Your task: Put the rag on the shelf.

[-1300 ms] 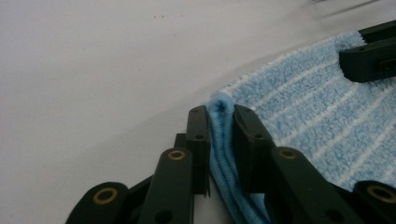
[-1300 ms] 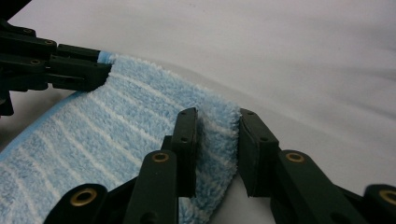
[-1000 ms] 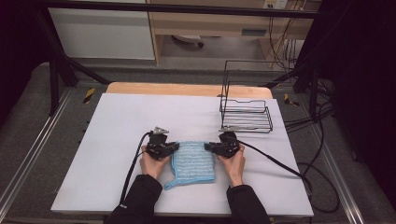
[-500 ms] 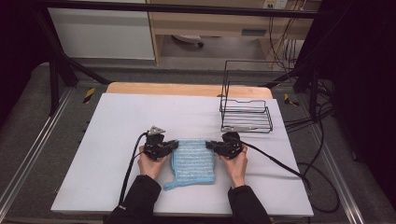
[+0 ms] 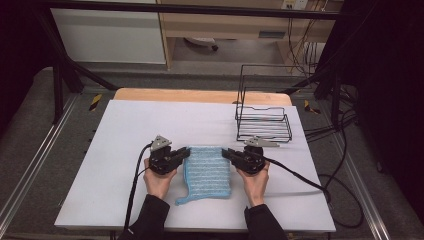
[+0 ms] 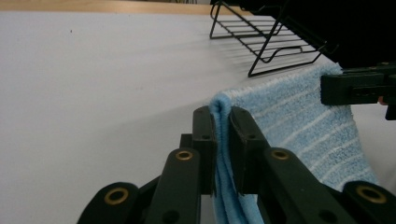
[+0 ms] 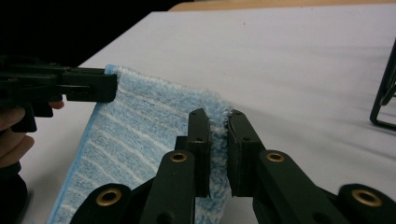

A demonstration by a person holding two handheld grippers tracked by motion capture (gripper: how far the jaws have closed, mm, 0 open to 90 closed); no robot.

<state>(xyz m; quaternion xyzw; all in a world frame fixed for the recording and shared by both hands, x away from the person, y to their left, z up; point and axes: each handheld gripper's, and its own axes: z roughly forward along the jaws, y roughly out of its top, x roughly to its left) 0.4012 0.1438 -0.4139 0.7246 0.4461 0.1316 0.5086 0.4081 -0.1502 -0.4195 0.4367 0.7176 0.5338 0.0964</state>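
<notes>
1. The left gripper [image 5: 186, 151] has its jaws pinched tight on the far left corner of the blue towel [image 5: 207, 172]
2. The right gripper [image 5: 225, 152] is clamped on the far right corner
3. The towel lies near the table's [image 5: 125, 130] 6 o'clock edge, between the hands
4. A black wire rack [image 5: 263, 122] stands at 1 o'clock from the towel, apart from it

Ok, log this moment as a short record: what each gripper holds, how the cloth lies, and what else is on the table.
left gripper: shut on the far left corner of the blue cloth
right gripper: shut on the cloth's far right corner
cloth: far edge stretched between the grippers, near part on the white table
wire rack: far right of the table, apart from the cloth
</notes>
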